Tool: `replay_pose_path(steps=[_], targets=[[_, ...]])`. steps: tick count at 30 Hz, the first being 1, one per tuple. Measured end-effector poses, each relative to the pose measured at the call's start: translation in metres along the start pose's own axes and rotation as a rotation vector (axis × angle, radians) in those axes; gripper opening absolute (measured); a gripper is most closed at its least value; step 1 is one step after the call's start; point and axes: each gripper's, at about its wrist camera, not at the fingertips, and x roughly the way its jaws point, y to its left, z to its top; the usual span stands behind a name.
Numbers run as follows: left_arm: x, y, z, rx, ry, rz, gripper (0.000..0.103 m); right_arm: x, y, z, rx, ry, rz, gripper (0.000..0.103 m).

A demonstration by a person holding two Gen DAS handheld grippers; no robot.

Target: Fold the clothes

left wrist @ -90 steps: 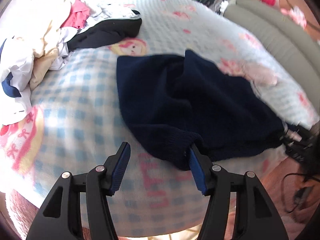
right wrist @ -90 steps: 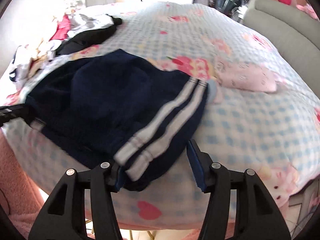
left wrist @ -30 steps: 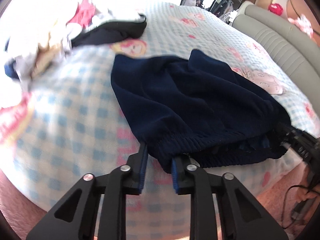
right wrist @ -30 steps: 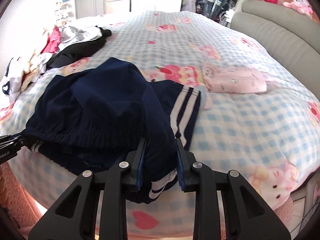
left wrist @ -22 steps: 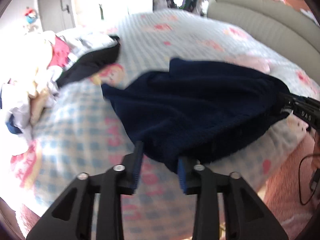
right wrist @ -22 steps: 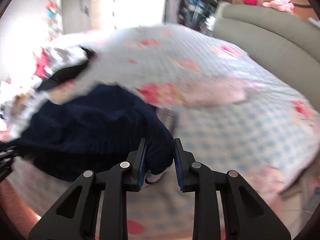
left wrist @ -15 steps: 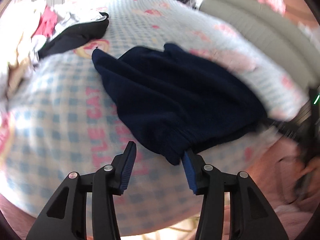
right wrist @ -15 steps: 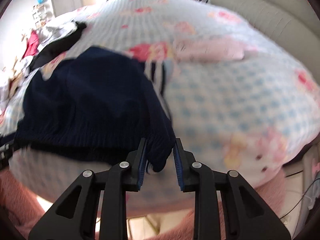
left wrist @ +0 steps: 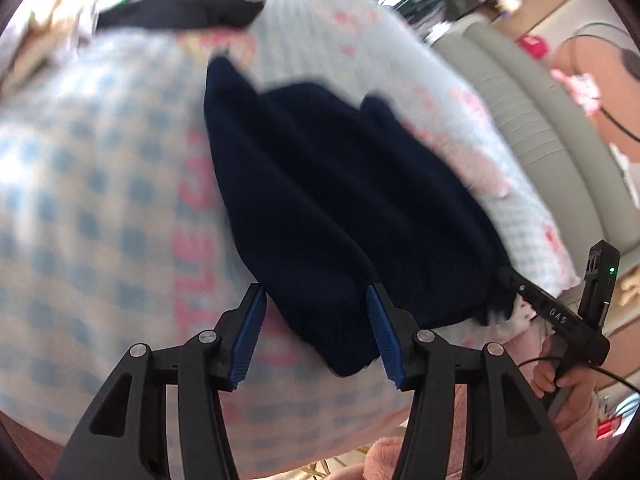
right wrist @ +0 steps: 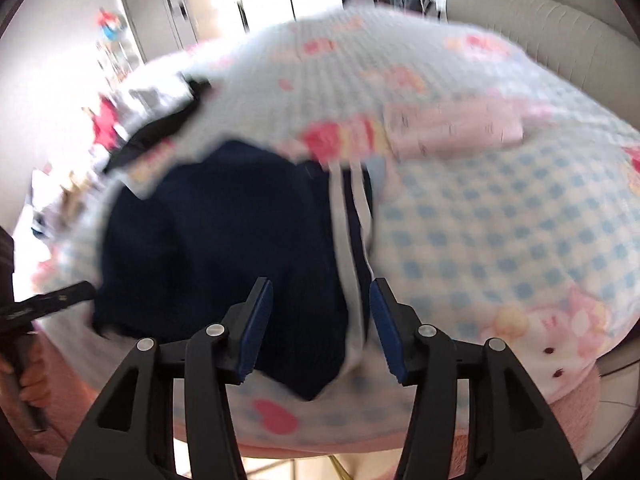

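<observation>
Left wrist view: the left gripper (left wrist: 316, 332) stands with its jaws spread wide. The near corner of the navy garment (left wrist: 332, 200) lies between the blue pads (left wrist: 250, 332); neither pad presses on the cloth. The garment lies folded on the checked blanket (left wrist: 92, 200), close to the bed's near edge. Pink lettering on the blanket beside the garment reads partly "TLE"; the rest is blurred. At lower right the right gripper (left wrist: 520, 288) reaches to the garment's far corner, its body marked "DAS". A black garment (left wrist: 180, 12) lies farther up the bed. A grey sofa (left wrist: 532, 120) stands beyond.

Right wrist view: the right gripper (right wrist: 320, 324) is likewise wide open, holding nothing. The navy garment's (right wrist: 224, 240) striped edge, with two white stripes (right wrist: 348, 240), lies between the pads (right wrist: 256, 324) without being clamped. A pink garment (right wrist: 452, 124) lies beyond it on the blanket (right wrist: 500, 220). The frame is motion-blurred; no writing is legible.
</observation>
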Motion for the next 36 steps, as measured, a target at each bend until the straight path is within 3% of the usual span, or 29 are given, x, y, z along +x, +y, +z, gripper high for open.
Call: replay_pose_path(steps=[2, 5, 7, 8, 10, 12, 14, 16, 17, 18, 20, 23, 25, 27, 29, 31, 34, 36], targets=[[0.011, -0.003, -0.002, 0.018, 0.034, 0.09, 0.048, 0.022, -0.009, -0.005, 0.025, 0.075, -0.02, 0.049], [-0.001, -0.005, -0.002, 0.039, 0.016, 0.124, 0.047, 0.022, -0.023, -0.015, 0.051, 0.072, -0.136, 0.044], [-0.006, 0.001, 0.001, 0.016, 0.014, 0.056, 0.049, 0.013, -0.029, -0.017, 0.028, 0.047, -0.25, 0.045], [-0.001, 0.005, 0.002, -0.012, 0.043, -0.011, 0.056, 0.01, -0.034, -0.015, 0.051, 0.042, -0.197, 0.045], [0.008, 0.014, 0.004, -0.065, 0.096, -0.136, 0.057, 0.004, -0.043, -0.012, 0.096, 0.036, -0.089, 0.05], [0.016, 0.01, 0.004, -0.07, 0.096, -0.165, 0.054, 0.013, -0.043, -0.01, 0.115, 0.075, 0.065, 0.06], [0.02, -0.002, 0.006, -0.025, 0.077, -0.133, 0.026, 0.025, -0.036, -0.009, 0.108, 0.117, 0.167, 0.064], [0.017, -0.015, 0.02, 0.015, 0.071, -0.112, 0.018, 0.04, -0.023, -0.007, 0.063, 0.148, 0.145, 0.053], [0.011, -0.022, 0.034, 0.043, 0.054, -0.108, 0.015, 0.037, -0.017, 0.002, 0.041, 0.13, 0.15, 0.034], [-0.003, -0.031, 0.051, 0.076, 0.007, -0.109, 0.014, 0.035, -0.011, 0.01, 0.018, 0.111, 0.156, 0.024], [-0.04, -0.052, 0.088, 0.143, -0.107, -0.105, 0.013, 0.018, -0.001, 0.037, -0.017, 0.031, 0.174, 0.012], [-0.112, -0.086, 0.123, 0.225, -0.291, -0.098, 0.013, -0.04, 0.011, 0.086, -0.042, -0.212, 0.212, 0.011], [-0.151, -0.1, 0.119, 0.263, -0.402, -0.069, 0.013, -0.08, 0.014, 0.105, -0.039, -0.359, 0.224, 0.011], [-0.162, -0.092, 0.107, 0.25, -0.428, -0.047, 0.013, -0.113, 0.015, 0.114, -0.031, -0.461, 0.216, 0.011], [-0.156, -0.071, 0.091, 0.197, -0.39, 0.005, 0.013, -0.111, 0.014, 0.107, -0.009, -0.407, 0.241, 0.013], [-0.136, -0.039, 0.072, 0.114, -0.299, 0.08, 0.013, -0.078, 0.012, 0.087, 0.018, -0.262, 0.277, 0.024], [-0.08, 0.022, 0.043, -0.031, -0.092, 0.192, 0.013, -0.024, 0.011, 0.056, 0.032, -0.075, 0.253, 0.025], [-0.071, 0.04, 0.025, -0.101, -0.054, 0.163, 0.014, 0.001, 0.01, 0.036, 0.043, 0.019, 0.246, 0.026]])
